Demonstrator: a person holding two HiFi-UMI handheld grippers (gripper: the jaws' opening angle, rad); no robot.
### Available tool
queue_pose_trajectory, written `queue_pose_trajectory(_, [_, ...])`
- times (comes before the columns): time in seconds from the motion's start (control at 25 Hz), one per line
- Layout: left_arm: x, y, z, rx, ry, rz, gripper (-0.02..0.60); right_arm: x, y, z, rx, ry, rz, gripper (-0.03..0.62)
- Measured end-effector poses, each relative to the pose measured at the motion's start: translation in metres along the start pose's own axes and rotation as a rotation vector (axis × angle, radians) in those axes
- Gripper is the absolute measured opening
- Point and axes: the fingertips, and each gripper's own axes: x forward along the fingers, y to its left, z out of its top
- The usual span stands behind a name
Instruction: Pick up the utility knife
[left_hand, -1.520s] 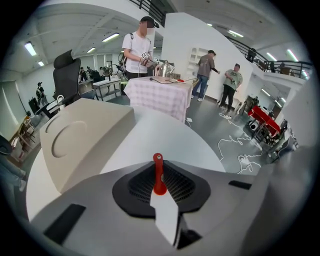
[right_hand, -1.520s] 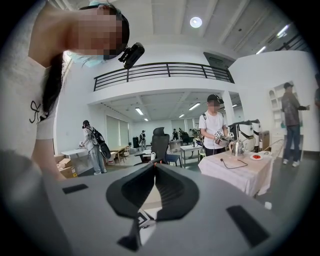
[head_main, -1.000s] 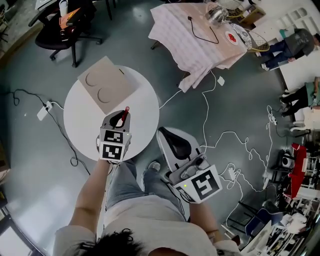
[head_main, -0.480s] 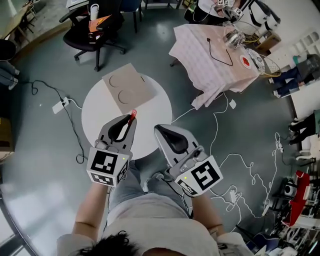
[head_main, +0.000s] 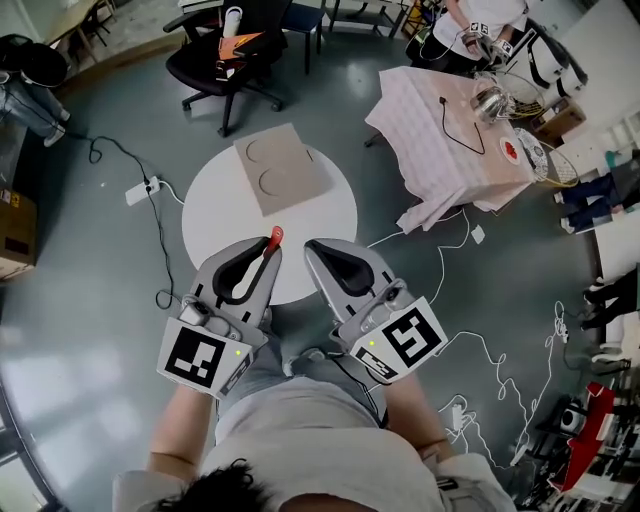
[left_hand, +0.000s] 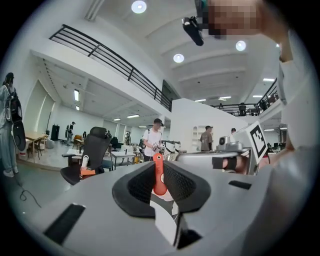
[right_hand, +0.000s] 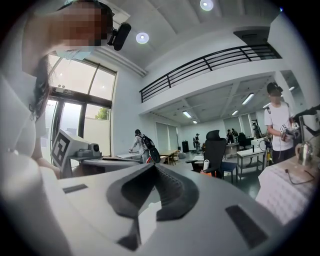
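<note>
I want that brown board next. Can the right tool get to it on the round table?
Probably yes. The right tool holds nothing, and the board lies bare on the table ahead of it. Its jaws are together, so they must open.

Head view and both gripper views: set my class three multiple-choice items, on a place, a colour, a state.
1. The cardboard sheet lies: A on the round table; B on the floor; C on a chair.
2. The utility knife is: A blue; B red-orange; C green.
3. The right gripper is: A gripping the knife; B wide open; C shut, empty.
A, it covers part of that table; B, red-orange shows in the left gripper; C, its jaws meet on nothing.
</note>
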Motion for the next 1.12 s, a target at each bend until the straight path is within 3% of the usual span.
queue_pose_trajectory(0.4, [-0.025,-0.025,0.013,0.018,-0.057,0.044,0.054,-0.014,0.024,0.006,-0.042,-0.002,0.081,0.009])
queue_pose_trajectory(1.12, [-0.037,-0.032,0.030,0.050,-0.102,0.071,0.054,-0.018,0.042,0.016,-0.080,-0.035,0.125,0.009])
